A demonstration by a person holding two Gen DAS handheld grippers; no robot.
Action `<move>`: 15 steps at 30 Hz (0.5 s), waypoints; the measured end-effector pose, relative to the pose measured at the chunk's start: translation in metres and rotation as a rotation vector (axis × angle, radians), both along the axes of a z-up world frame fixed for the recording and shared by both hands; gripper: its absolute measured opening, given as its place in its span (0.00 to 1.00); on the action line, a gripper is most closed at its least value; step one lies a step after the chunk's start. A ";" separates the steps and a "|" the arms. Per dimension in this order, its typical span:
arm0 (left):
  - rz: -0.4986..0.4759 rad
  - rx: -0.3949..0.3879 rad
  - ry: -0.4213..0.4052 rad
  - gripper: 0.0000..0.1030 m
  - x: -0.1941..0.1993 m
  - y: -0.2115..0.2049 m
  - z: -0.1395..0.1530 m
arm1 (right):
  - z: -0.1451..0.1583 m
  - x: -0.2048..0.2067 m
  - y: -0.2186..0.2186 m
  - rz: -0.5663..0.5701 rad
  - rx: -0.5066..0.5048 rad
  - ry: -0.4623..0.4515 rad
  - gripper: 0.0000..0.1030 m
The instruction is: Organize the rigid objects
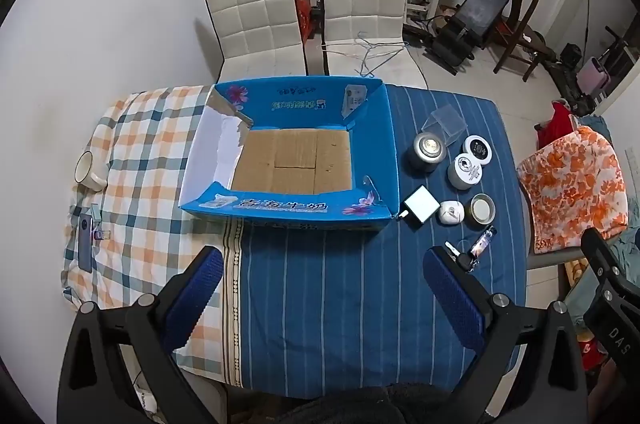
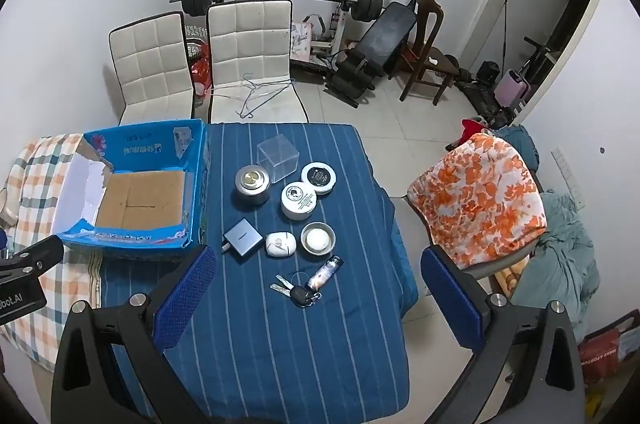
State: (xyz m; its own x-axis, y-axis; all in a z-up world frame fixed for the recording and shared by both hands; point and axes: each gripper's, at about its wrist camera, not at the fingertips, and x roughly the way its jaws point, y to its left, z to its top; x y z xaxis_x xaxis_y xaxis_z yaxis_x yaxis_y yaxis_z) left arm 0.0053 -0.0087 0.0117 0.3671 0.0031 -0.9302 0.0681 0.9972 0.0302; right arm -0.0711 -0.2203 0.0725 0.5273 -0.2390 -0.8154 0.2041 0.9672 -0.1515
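Note:
An open blue cardboard box [image 1: 372,151] [image 2: 196,191] with a bare brown bottom stands mid-table. To its right, on the blue striped cloth, lie a clear plastic cube [image 2: 278,157], a silver tin [image 2: 252,185], two white round jars [image 2: 299,200] [image 2: 318,177], a grey charger [image 2: 242,238], a white earbud case [image 2: 280,244], a small metal dish [image 2: 318,238], a lighter [image 2: 330,270] and keys [image 2: 298,292]. My left gripper [image 1: 324,292] hangs open above the near table edge. My right gripper [image 2: 316,288] is open too, high over the keys. Neither holds anything.
A white mug [image 1: 86,167] and a phone [image 1: 86,236] rest on the checked cloth at the left. Two white chairs [image 1: 304,19] stand behind the table, with gym gear beyond. A chair draped in orange floral cloth [image 2: 476,191] sits at the right.

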 end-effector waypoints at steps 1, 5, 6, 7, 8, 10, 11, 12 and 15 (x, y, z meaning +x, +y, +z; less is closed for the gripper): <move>-0.002 0.000 0.000 1.00 -0.001 -0.001 0.001 | -0.003 -0.009 -0.005 0.001 0.000 -0.011 1.00; -0.008 0.000 -0.011 1.00 -0.006 -0.001 0.001 | -0.002 -0.012 -0.004 -0.002 -0.033 -0.020 1.00; -0.006 0.000 -0.010 1.00 -0.006 -0.001 0.001 | -0.002 -0.012 -0.005 -0.002 -0.029 -0.018 1.00; -0.005 0.001 -0.012 1.00 -0.007 -0.002 0.001 | -0.002 -0.012 -0.005 -0.002 -0.026 -0.016 1.00; -0.005 0.002 -0.015 1.00 -0.007 -0.002 0.000 | -0.002 -0.012 -0.005 -0.002 -0.025 -0.016 1.00; -0.006 0.006 -0.017 1.00 -0.008 -0.004 0.000 | -0.001 -0.013 -0.005 0.001 -0.023 -0.016 1.00; -0.007 0.006 -0.015 1.00 -0.008 -0.003 0.000 | -0.001 -0.014 -0.005 0.002 -0.022 -0.017 1.00; -0.006 0.004 -0.015 1.00 -0.008 -0.004 0.000 | -0.001 -0.015 -0.005 0.002 -0.020 -0.017 1.00; -0.007 0.004 -0.015 1.00 -0.009 -0.004 -0.001 | -0.003 -0.011 0.000 0.000 -0.020 -0.017 1.00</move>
